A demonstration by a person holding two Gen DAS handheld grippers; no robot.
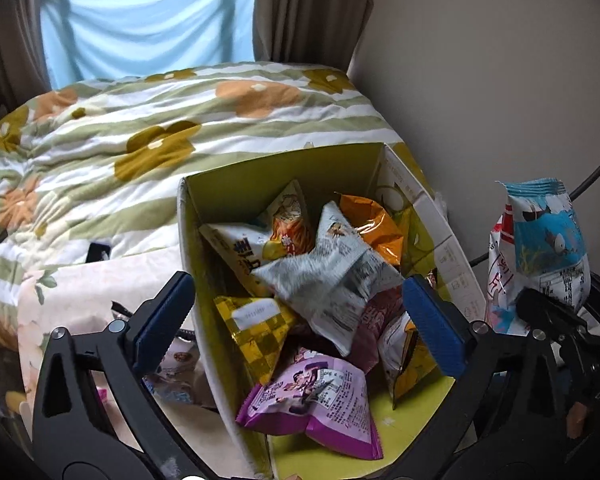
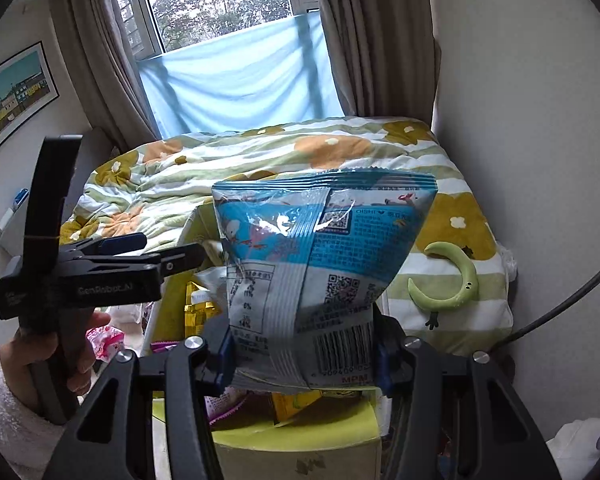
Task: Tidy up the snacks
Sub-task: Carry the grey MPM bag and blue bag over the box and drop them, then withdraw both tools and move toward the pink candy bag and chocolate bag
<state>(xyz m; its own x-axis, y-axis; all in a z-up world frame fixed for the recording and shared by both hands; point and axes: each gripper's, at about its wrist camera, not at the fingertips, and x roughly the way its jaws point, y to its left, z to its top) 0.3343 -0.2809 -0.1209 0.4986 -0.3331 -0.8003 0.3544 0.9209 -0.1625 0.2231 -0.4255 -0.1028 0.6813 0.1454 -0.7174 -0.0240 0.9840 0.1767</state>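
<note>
A yellow-green cardboard box sits on the bed and holds several snack packets, among them a grey one, an orange one and a purple one. My left gripper is open and empty above the box, its blue pads spread over the packets. My right gripper is shut on a blue and white snack bag, held upright above the box's near edge. That bag also shows in the left wrist view, to the right of the box.
A floral quilt covers the bed behind the box. More packets lie left of the box. A green crescent toy rests on the quilt. The wall is close on the right. A window with curtains is behind.
</note>
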